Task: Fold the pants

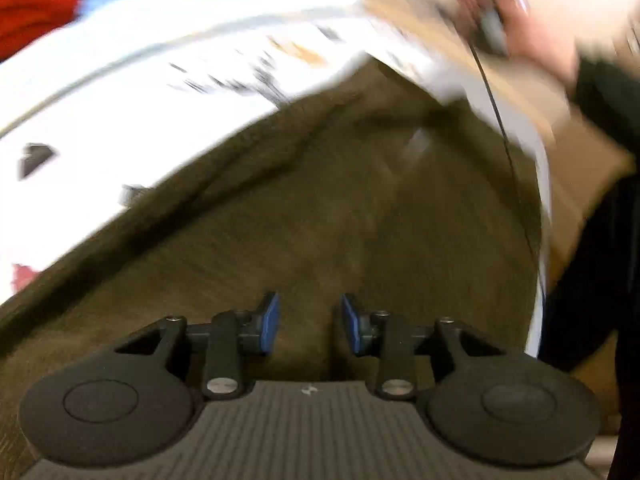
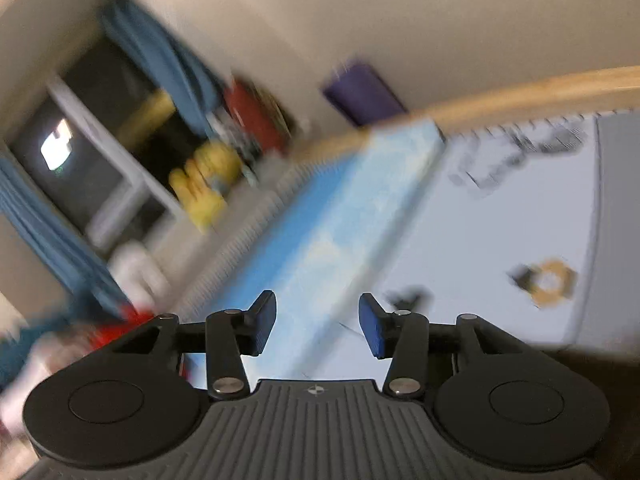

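Blue pads of the left gripper [image 1: 309, 322] stand apart, empty, poised over the olive-brown cloth pants [image 1: 320, 208] spread flat on the white printed bedsheet [image 1: 140, 100], likely ready for a fold. The right gripper [image 2: 317, 322], likewise parted and empty, faces the far wall.

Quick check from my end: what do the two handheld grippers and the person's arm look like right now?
Both the left gripper and right gripper match: black linkage arms with silver pivot screws, blue pads on the fingers, two round black discs, and a ribbed grey body bearing a small round mark. In the left wrist view, a thin black cable hangs down, and the person wears a black sleeve.
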`<state>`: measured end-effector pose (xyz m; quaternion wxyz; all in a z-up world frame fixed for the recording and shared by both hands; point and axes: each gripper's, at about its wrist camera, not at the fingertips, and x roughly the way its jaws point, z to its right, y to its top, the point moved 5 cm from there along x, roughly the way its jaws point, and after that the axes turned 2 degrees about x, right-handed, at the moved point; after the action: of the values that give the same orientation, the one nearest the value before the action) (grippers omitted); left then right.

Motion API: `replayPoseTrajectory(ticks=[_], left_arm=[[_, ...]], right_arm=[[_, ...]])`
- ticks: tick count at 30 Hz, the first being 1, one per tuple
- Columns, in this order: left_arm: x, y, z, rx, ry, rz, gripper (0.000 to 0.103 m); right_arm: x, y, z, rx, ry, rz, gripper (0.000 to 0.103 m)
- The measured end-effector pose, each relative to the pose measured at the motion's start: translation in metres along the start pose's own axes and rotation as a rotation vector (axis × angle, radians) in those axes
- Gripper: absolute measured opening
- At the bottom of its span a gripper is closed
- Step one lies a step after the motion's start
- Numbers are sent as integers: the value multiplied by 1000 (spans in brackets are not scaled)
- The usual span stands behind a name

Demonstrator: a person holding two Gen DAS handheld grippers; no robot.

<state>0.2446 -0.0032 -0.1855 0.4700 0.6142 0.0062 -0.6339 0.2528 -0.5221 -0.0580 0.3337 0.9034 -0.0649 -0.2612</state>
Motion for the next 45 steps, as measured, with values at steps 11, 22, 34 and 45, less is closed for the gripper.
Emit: replayPoseTrajectory(ticks=[11,22,34,45], left_arm=[[-95,-68,-191,-672,703,-63,75],[-136,-167,-242,-974,754,-173,87],[-131,-157,-245,-801,822,-128,53],[-138,-129,-239,-682,917,47,57]], right_arm=[[24,-44,48,-186,-105,-309,51],[74,-133,-8,-122,-215,-508,63],[97,-132,-16,-283,-408,-308,6],[86,-68,-5,-272,-159,-92,36]])
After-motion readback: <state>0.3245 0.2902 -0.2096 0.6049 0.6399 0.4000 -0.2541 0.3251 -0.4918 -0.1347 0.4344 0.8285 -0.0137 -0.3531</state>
